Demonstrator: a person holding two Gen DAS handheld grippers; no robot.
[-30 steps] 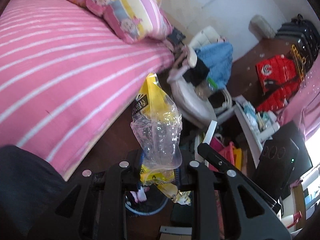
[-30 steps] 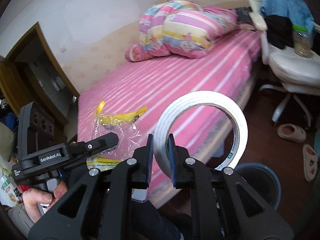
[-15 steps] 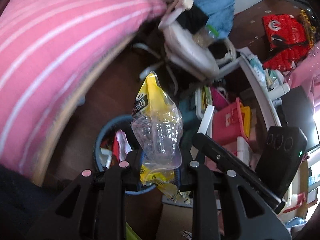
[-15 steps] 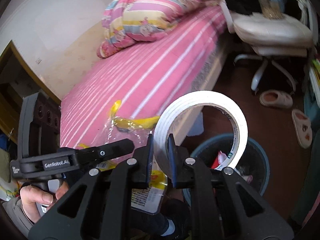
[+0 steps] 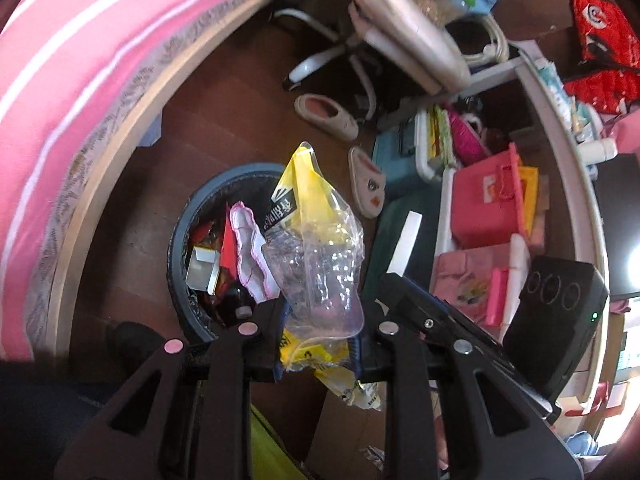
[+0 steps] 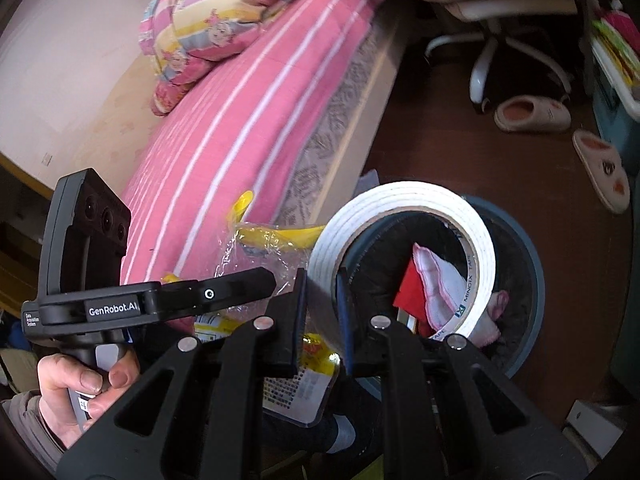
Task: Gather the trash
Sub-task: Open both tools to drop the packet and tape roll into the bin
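Observation:
My left gripper [image 5: 320, 328] is shut on a crumpled clear and yellow plastic bag [image 5: 316, 248] and holds it above the right part of a round dark bin [image 5: 188, 216] on the floor. The bin holds red wrappers, a small box and a white cloth with a pink edge [image 5: 250, 248]. My right gripper [image 6: 322, 312] is shut on a white tape roll [image 6: 404, 248], held upright over the left rim of the same bin [image 6: 536, 280]. The bag [image 6: 272, 248] and the left gripper [image 6: 160, 300] show at the left in the right wrist view.
A bed with a pink striped cover [image 6: 240, 120] runs along the left, with a folded quilt [image 6: 212, 28] on it. Two pink slippers [image 5: 324, 116] lie on the brown floor beyond the bin. An office chair [image 5: 404, 40] and cluttered shelves [image 5: 492, 208] stand to the right.
Both grippers have tilted down and moved from over the bed to over the bin, each keeping its load. The bin has come into full view.

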